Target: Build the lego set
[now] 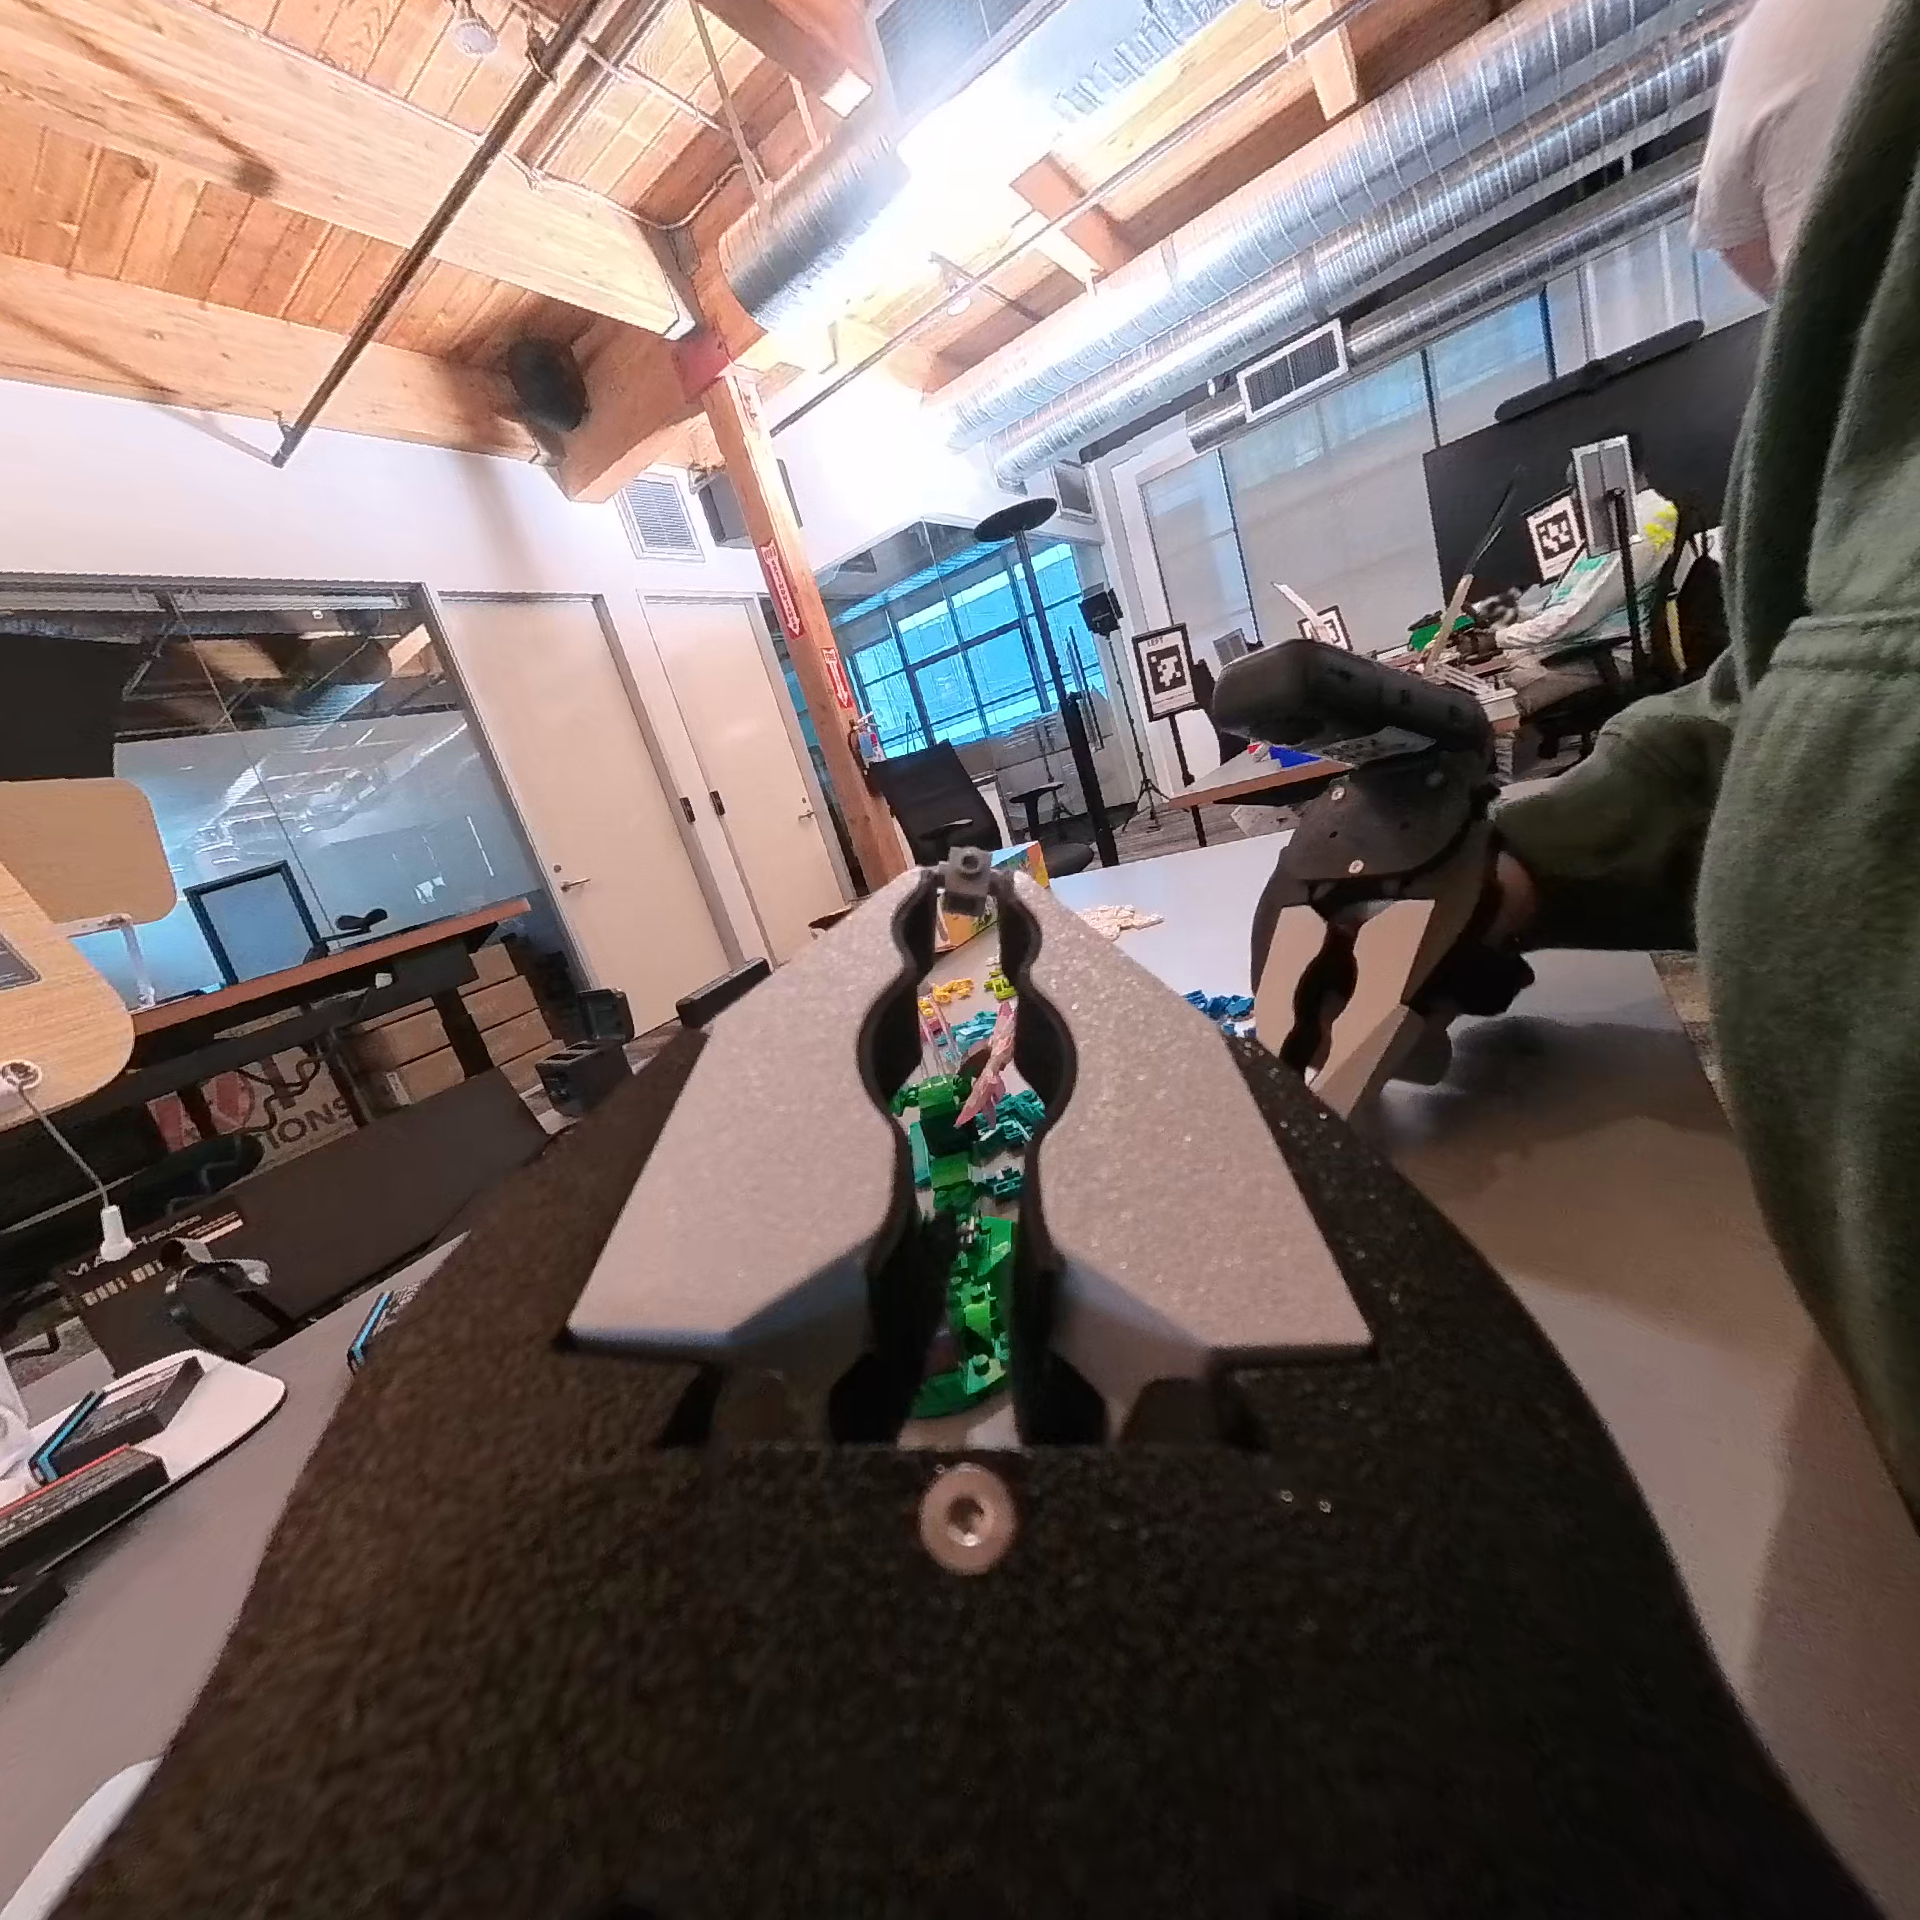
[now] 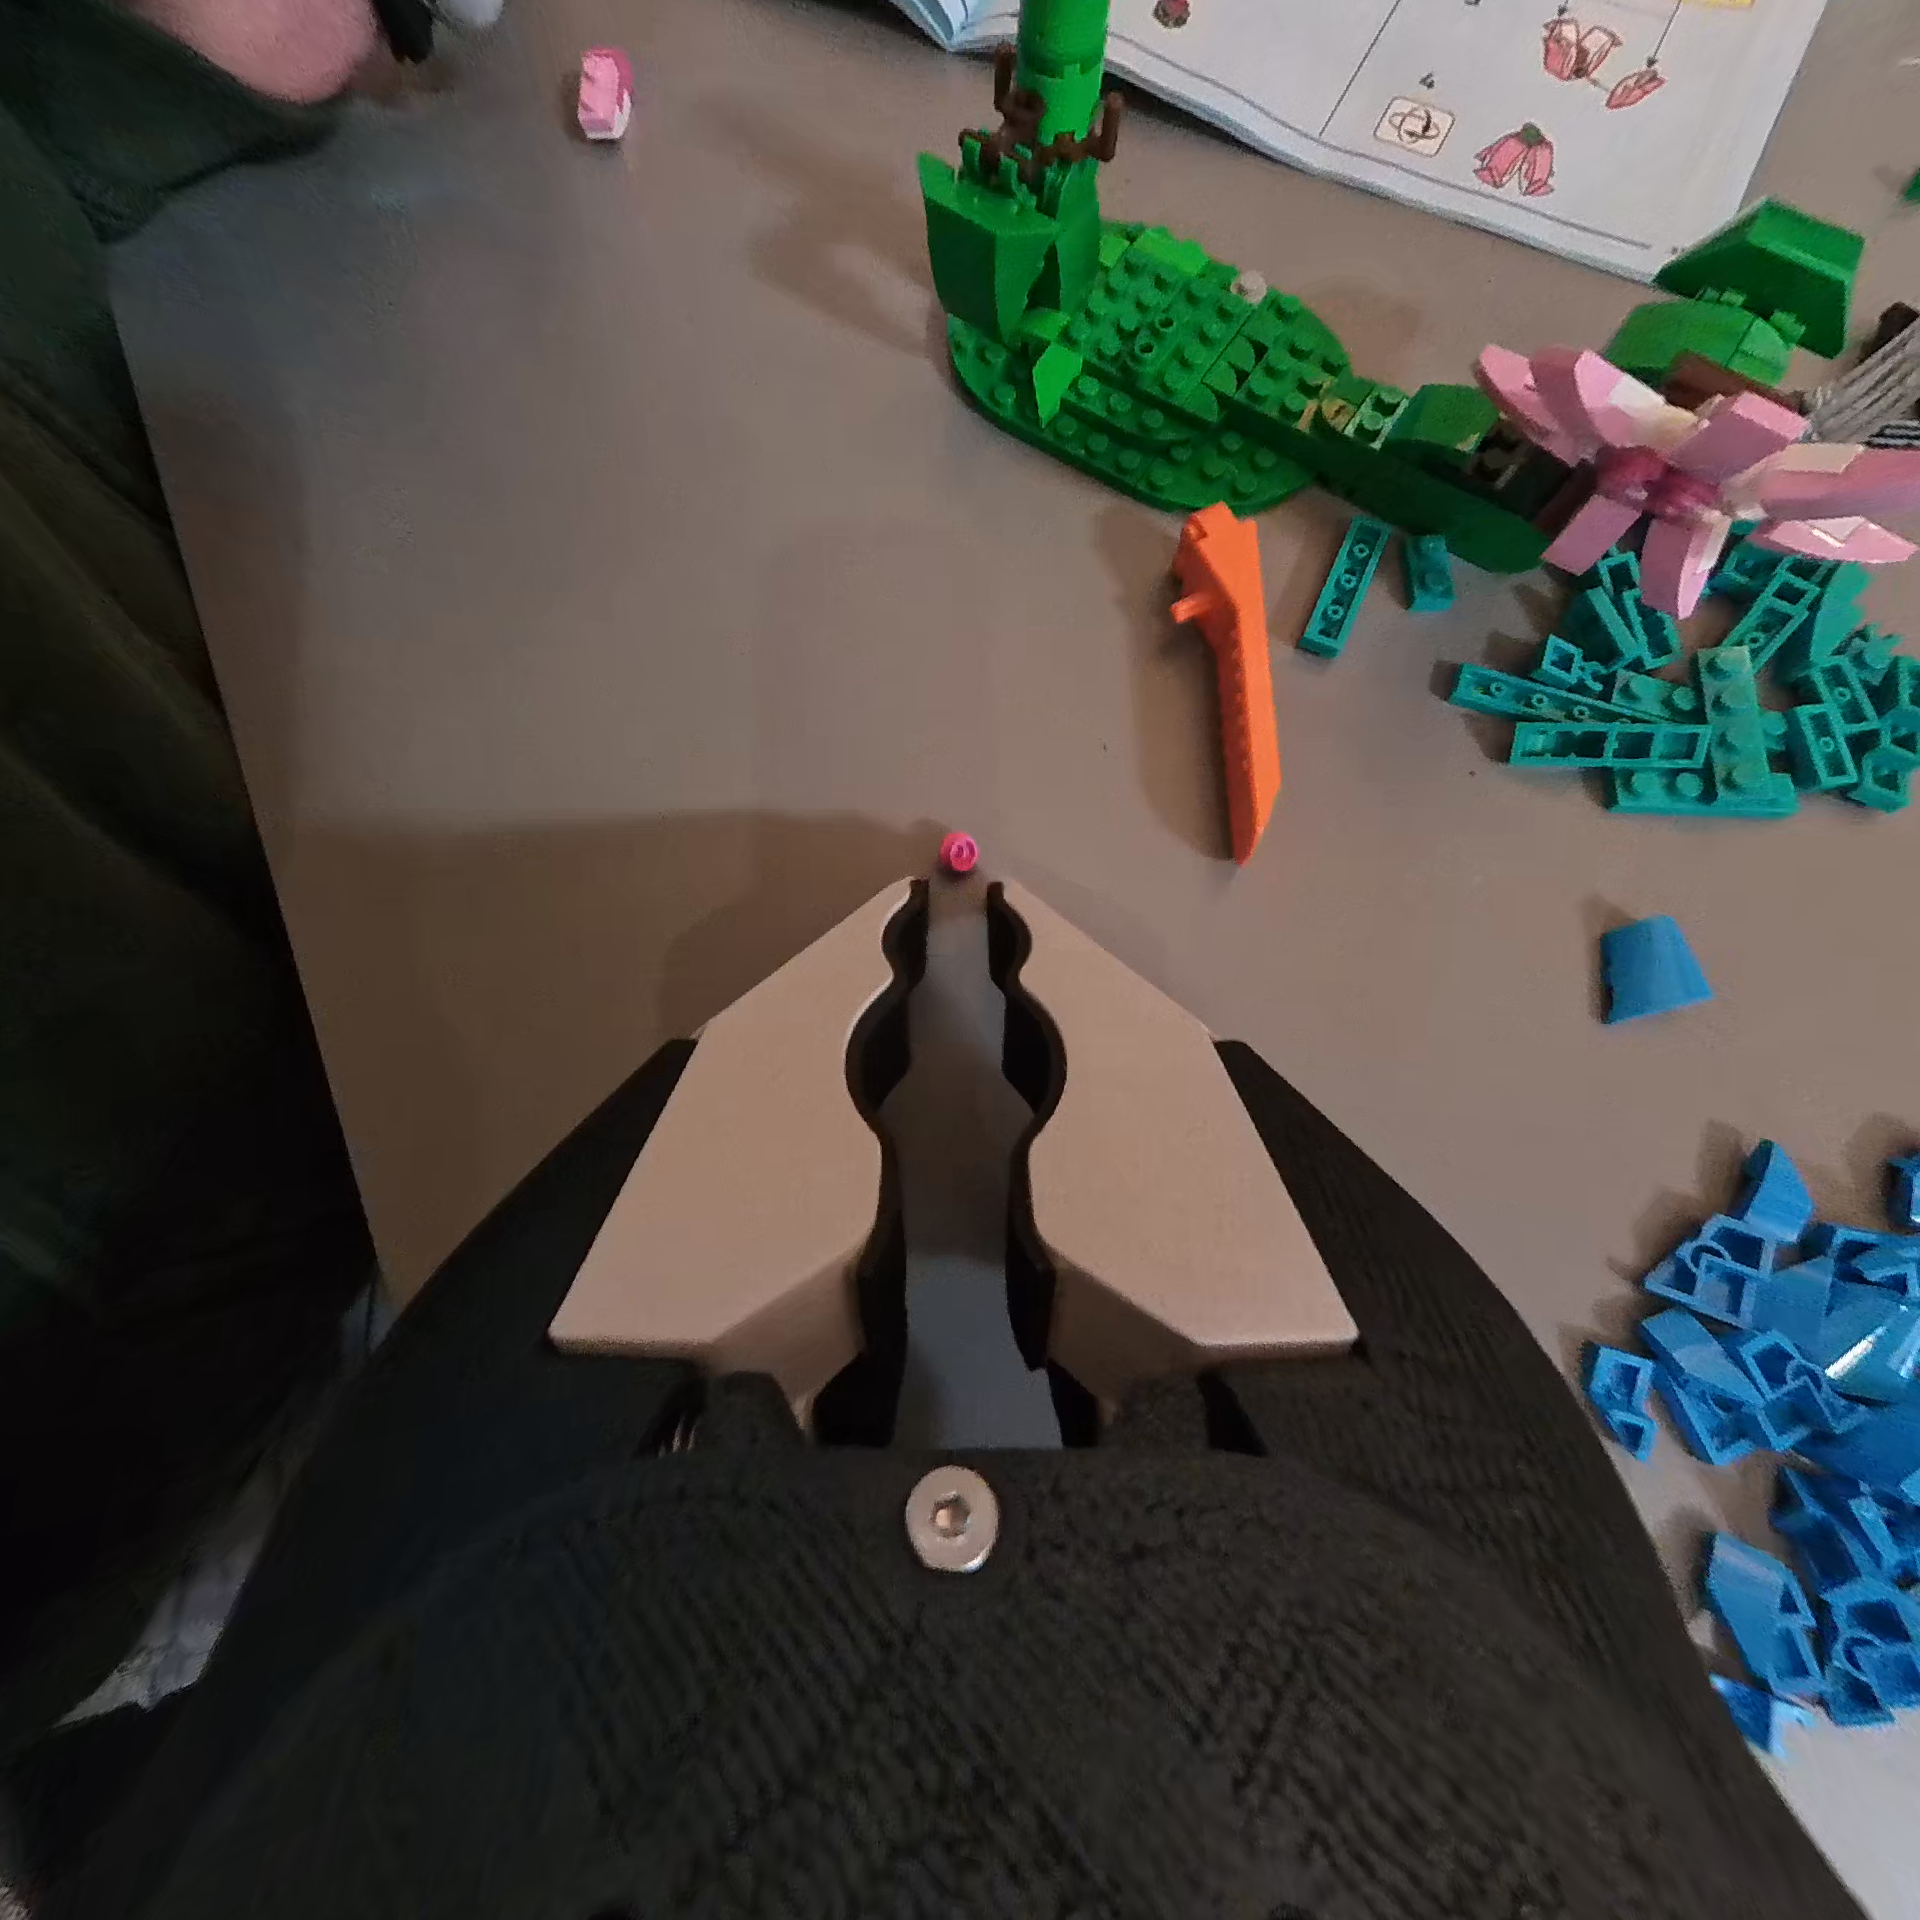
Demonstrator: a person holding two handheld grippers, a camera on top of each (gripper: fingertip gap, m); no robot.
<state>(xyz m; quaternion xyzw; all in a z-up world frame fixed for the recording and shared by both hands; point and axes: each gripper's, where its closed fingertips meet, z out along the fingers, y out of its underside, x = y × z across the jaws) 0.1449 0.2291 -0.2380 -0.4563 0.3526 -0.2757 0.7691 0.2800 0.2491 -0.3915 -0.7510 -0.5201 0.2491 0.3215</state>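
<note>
My left gripper (image 1: 968,881) is shut on a small grey lego piece (image 1: 968,871) and holds it up above the table. Through the gap between its fingers I see part of the green lego build (image 1: 961,1143). My right gripper (image 2: 954,885) points down at the table, its jaws slightly apart and empty. A tiny magenta round piece (image 2: 957,852) lies on the table just beyond its tips. The right gripper also shows in the left wrist view (image 1: 1340,997). The green build (image 2: 1132,384) with a tall stem stands beyond, next to a pink lego flower (image 2: 1683,478).
An orange brick separator (image 2: 1231,675) lies right of the magenta piece. Teal pieces (image 2: 1704,696) and blue pieces (image 2: 1787,1434) are heaped at the right. An instruction booklet (image 2: 1455,94) lies at the back. A pink piece (image 2: 605,94) lies far left. A person's green sleeve (image 2: 94,831) borders the table edge. My right fingertips sit around 20 centimeters from my left ones.
</note>
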